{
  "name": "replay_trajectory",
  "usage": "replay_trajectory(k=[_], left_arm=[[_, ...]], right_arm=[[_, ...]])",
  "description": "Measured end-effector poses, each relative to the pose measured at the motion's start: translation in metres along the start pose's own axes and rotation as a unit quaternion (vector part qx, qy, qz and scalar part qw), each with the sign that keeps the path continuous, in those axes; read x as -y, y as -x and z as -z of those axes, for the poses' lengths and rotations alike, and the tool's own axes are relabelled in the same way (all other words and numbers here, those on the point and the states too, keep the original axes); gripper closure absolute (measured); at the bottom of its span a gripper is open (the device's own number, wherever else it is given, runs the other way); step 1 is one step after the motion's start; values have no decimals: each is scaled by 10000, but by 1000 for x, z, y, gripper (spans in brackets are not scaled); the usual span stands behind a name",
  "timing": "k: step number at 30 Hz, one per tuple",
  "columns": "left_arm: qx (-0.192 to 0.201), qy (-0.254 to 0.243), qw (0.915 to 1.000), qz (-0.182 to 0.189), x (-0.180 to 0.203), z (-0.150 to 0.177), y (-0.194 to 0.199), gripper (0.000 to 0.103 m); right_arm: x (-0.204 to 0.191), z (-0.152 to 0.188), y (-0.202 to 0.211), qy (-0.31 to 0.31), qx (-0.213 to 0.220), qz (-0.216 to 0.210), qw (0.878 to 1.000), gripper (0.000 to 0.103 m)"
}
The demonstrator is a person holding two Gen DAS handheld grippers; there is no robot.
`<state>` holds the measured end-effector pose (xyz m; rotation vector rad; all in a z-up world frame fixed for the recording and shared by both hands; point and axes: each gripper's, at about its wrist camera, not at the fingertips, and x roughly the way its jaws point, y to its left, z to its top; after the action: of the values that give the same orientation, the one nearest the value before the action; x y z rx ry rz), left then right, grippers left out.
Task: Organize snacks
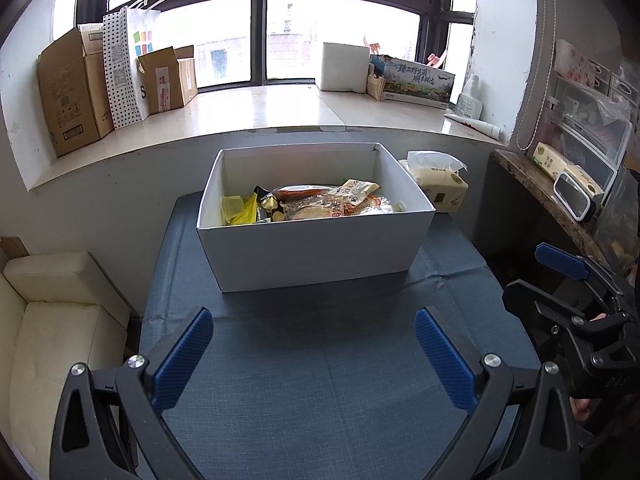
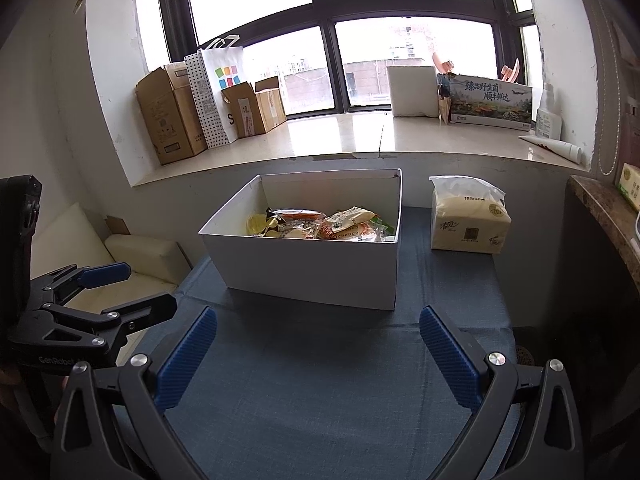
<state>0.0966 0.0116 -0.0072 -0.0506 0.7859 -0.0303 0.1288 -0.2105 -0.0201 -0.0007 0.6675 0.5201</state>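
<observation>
On the blue-clothed table (image 1: 320, 360), the white box (image 1: 312, 252) held the snacks (image 1: 320, 202) in a loose heap. My left gripper (image 1: 314, 356) and right gripper (image 2: 318, 354) hovered short of it, both spread, empty. Any reach should clear the box's near wall.

The open box (image 1: 312, 248) stood on the cloth-covered table (image 1: 340, 380) with snack packets (image 1: 320, 202) piled inside, a tissue pack (image 2: 468, 220) just right of it, and cardboard boxes (image 1: 72, 92) (on the windowsill (image 1: 260, 108)) behind.
</observation>
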Motion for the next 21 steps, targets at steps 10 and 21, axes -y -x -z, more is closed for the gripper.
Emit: replay_trajectory(k=[10,21], left_arm=[[-7,-13,10000,13,0,0,0,0],[-4,-21,10000,19,-1,-1,0,0]], right_arm=[[0,0,0,3,3,-21,10000,0],[2,-1,0,-16,10,-37,10000,0]])
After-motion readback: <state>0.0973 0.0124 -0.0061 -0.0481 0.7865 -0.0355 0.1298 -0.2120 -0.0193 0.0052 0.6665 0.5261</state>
